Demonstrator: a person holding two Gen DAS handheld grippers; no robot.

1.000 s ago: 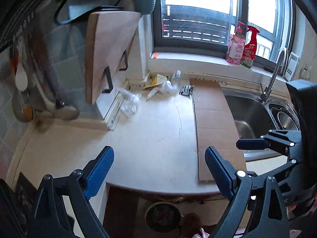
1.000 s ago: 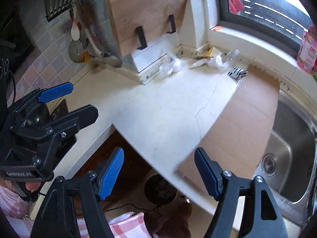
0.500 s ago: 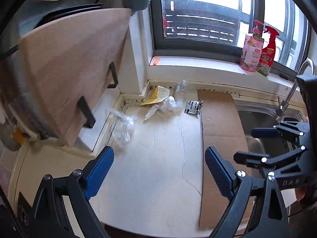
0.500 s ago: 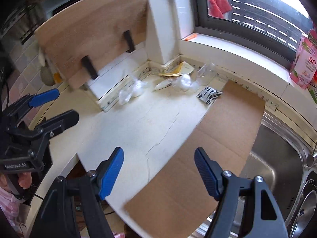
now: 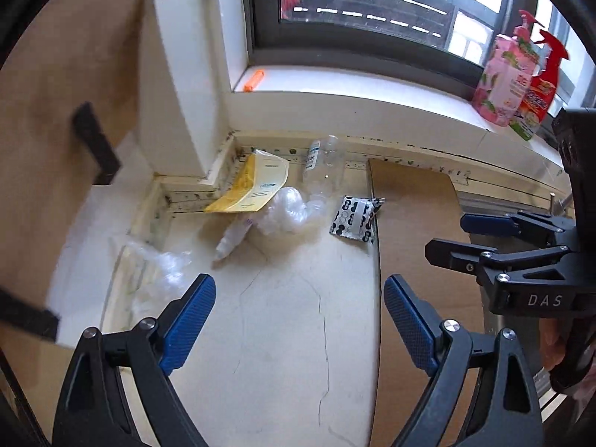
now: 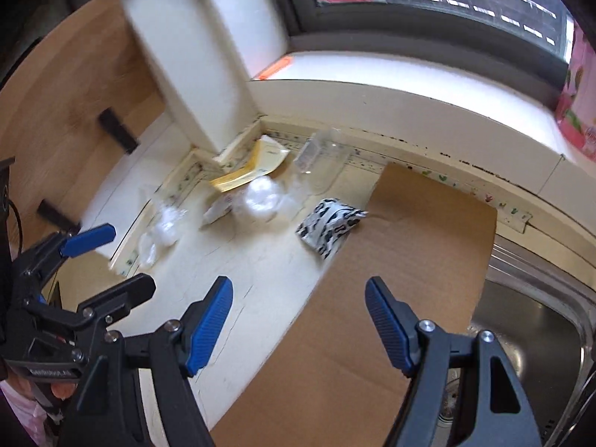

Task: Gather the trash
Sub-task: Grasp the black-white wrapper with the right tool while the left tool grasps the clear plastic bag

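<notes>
Trash lies in the counter's back corner: a yellow paper packet (image 5: pixel 253 186) (image 6: pixel 247 169), a clear plastic bottle (image 5: pixel 322 162) (image 6: pixel 320 158), crumpled clear plastic (image 5: pixel 285 210) (image 6: pixel 262 195), a black-and-white wrapper (image 5: pixel 355 218) (image 6: pixel 329 225) and a clear bag (image 5: pixel 149 272) (image 6: pixel 160 229) at the left. My left gripper (image 5: pixel 298 320) is open and empty, above the counter short of the trash. My right gripper (image 6: pixel 298 320) is open and empty, over the cardboard's near edge; it also shows in the left wrist view (image 5: pixel 465 234).
A cardboard sheet (image 5: pixel 413 231) (image 6: pixel 391 279) lies beside the steel sink (image 6: pixel 521 327). A wooden cutting board (image 5: pixel 48 119) (image 6: pixel 56 119) leans at the left. Pink and red bottles (image 5: pixel 517 82) stand on the windowsill. A white pillar (image 5: pixel 178 74) stands behind the trash.
Both grippers have moved forward over the counter toward the trash in the corner, which now looks much closer. Both stayed open and empty.
</notes>
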